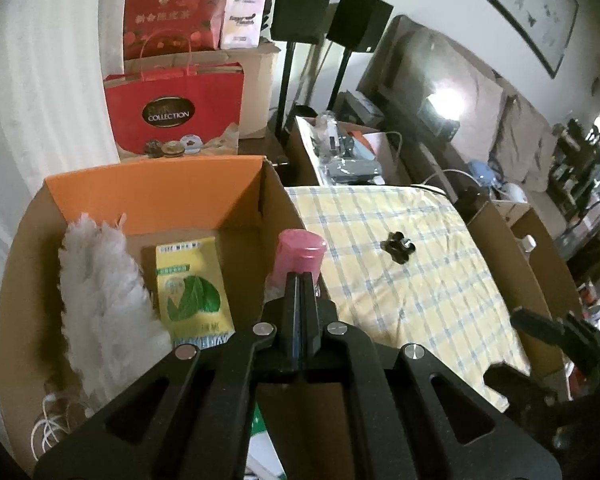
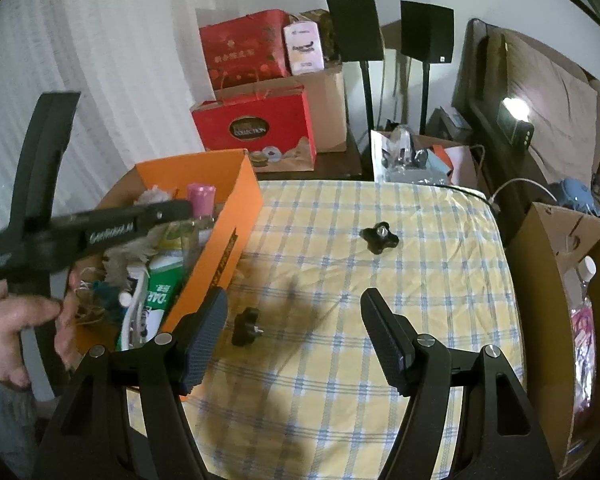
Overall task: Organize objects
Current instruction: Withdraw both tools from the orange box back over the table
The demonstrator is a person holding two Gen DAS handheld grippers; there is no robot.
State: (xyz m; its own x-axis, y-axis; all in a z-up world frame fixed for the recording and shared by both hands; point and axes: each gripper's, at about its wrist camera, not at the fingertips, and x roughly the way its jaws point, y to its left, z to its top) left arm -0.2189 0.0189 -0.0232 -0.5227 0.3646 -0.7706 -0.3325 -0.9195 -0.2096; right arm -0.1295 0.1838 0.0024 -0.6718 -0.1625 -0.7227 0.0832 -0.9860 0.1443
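Left gripper (image 1: 300, 280): fingers closed, empty, over orange box (image 1: 152, 196).
Right gripper (image 2: 296, 332): fingers open, empty.
Nearest knob (image 2: 246, 326): lower centre, just left of right fingers, lying sideways.

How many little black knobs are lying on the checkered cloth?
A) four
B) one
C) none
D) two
D: the right wrist view shows one black knob out in the middle of the checkered cloth, and a second black knob lying nearer, close beside the orange box.
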